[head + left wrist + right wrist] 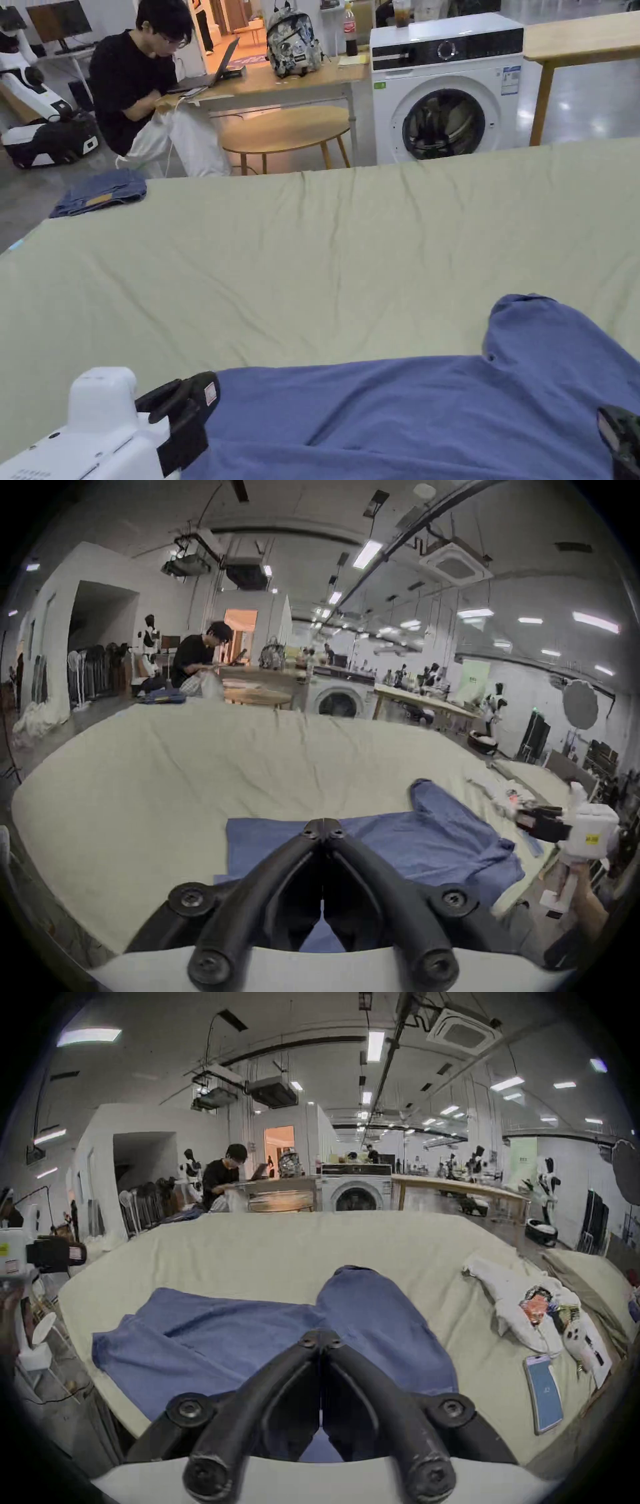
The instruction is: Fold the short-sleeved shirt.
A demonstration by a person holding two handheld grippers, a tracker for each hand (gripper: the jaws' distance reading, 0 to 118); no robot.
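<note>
While both grippers' jaws meet empty, soft blue shirt (406, 419) lies flat, wrinkled pale sheet (325, 262) beneath.

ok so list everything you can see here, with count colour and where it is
short-sleeved shirt: one, blue, spread on the near part of the bed
bed sheet: one, pale green, covering the bed
folded garment: one, blue, far left corner of the bed
white garment: one, white with a print, right side of the bed
phone: one, blue screen, near right edge of the bed
washing machine: one, white, beyond the bed
backpack: one, patterned, on the wooden desk
seated person: one, black top, at that desk
round table: one, wooden, under the desk
left gripper: one, black jaws closed, over the shirt
right gripper: one, black jaws closed, over the shirt
</note>
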